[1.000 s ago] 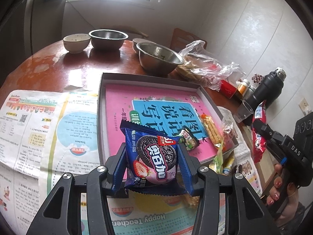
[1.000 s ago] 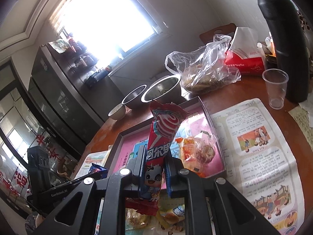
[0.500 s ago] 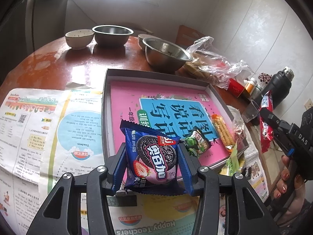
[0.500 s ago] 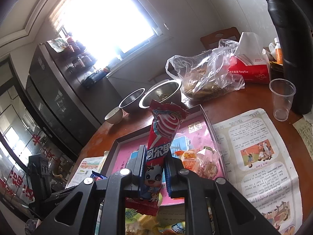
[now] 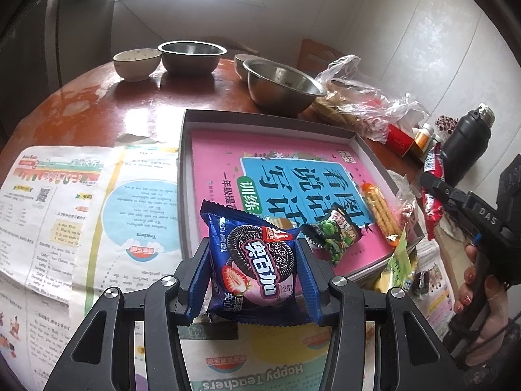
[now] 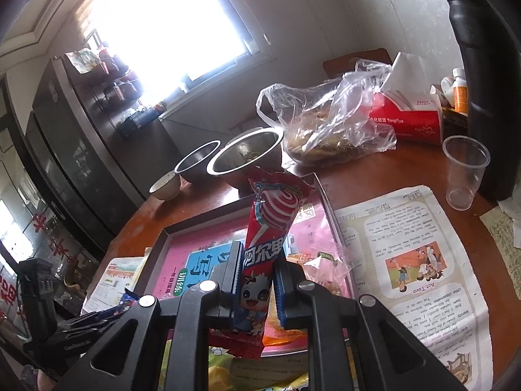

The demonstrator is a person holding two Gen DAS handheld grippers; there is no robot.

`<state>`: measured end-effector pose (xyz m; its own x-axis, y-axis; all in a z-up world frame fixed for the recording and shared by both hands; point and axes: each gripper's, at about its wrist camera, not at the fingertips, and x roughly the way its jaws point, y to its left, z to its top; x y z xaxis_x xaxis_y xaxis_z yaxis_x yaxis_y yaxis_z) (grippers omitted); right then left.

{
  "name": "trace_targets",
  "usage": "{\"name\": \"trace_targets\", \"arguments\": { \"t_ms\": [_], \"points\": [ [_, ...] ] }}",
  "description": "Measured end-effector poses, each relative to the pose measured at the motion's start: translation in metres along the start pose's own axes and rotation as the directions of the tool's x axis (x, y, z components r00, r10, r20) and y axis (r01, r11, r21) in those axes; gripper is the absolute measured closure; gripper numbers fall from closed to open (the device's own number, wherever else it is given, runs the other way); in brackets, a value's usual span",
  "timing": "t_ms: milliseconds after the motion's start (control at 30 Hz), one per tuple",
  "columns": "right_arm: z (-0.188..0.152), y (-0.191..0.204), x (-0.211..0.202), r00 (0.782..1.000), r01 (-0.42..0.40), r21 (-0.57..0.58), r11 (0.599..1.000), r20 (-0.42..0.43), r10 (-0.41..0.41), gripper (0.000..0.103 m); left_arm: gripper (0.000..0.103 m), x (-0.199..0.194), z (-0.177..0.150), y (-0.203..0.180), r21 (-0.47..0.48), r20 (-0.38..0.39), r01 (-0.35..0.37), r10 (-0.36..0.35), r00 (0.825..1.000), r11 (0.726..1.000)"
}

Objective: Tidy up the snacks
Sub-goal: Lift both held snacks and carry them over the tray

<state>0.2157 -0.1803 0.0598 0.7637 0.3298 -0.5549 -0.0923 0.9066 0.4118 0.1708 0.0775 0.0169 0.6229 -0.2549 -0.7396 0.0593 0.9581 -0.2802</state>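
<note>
Since a second ago both views have crept closer over the tray (image 5: 267,120), which sits larger and lower in each; my grips have not changed. Largest first: the table (image 5: 97,97) carries newspaper (image 5: 65,215), steel bowls (image 5: 280,84) and a plastic bag (image 5: 368,104) at the far side, with a black flask (image 5: 465,143) off to the right. The tray lies in the middle, lined with a pink book, and already holds a biscuit stick pack (image 5: 381,211) and a green pea packet (image 5: 335,234) near its right corner.

My left gripper (image 5: 254,264) is partly closed on the blue cookie pack (image 5: 257,260), pads pressing both sides, held above the tray's near edge. My right gripper (image 6: 257,280) is clamped tight on the red candy packet (image 6: 270,228), standing upright over the tray's near right corner.

I judge this the carry-in step, with two snacks yet to be placed. Next I'd need to lower each over bare lining, clear of the packs already there, then open the jaws.
</note>
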Motion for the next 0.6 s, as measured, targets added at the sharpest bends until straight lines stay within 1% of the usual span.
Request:
{"name": "trace_targets", "arguments": {
  "t_ms": [67,167,367,533,600],
  "points": [
    [-0.002,0.000,0.003,1.000,0.005,-0.002,1.000,-0.007,-0.006,0.086,0.052,0.001,-0.001,0.003,-0.001,-0.004,-0.009,0.009,1.000,1.000],
    [-0.004,-0.001,0.009,1.000,0.006,0.001,1.000,-0.020,-0.006,0.086,0.052,0.003,-0.001,0.007,-0.017,-0.005,0.000,0.000,1.000,1.000],
    [-0.006,0.001,0.016,0.999,0.008,-0.007,1.000,-0.034,-0.008,0.086,0.052,0.007,0.001,0.006,-0.016,-0.003,0.006,-0.006,1.000,1.000],
    [-0.005,0.002,0.019,0.999,0.035,-0.027,0.999,-0.033,-0.035,0.086,0.052,0.012,0.003,0.005,-0.018,-0.007,0.016,-0.016,1.000,1.000],
    [-0.004,0.004,0.020,0.997,0.068,-0.052,0.996,-0.024,-0.069,0.086,0.052,0.014,0.003,0.004,-0.019,-0.007,0.019,-0.019,1.000,1.000]
  ]
}}
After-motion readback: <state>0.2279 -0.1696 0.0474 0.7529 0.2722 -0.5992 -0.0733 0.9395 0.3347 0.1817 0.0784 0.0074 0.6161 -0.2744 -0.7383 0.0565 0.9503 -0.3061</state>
